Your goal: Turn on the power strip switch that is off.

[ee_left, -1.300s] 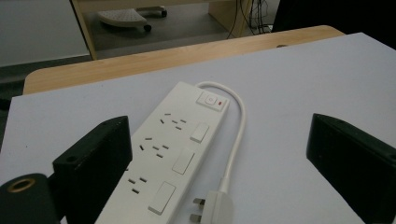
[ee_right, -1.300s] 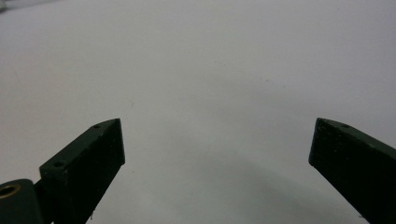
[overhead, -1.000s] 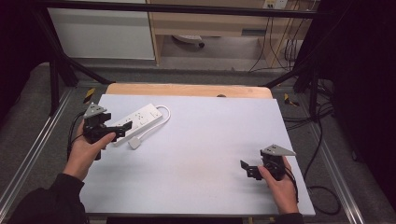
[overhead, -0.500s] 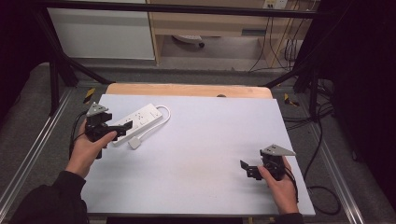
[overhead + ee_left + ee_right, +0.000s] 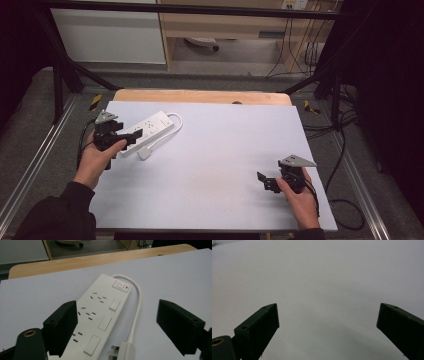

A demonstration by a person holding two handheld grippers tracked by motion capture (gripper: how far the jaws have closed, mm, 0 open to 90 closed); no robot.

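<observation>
We hold our left gripper (image 5: pixel 117 330), jaws spread and just closing, over the white power strip (image 5: pixel 100 315), not gripping.

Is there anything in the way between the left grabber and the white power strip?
No, nothing visible blocks it. The left gripper is right at the near end of the power strip, its jaws apart and just closing a little, with the strip and its plug between them but not yet squeezed.
</observation>
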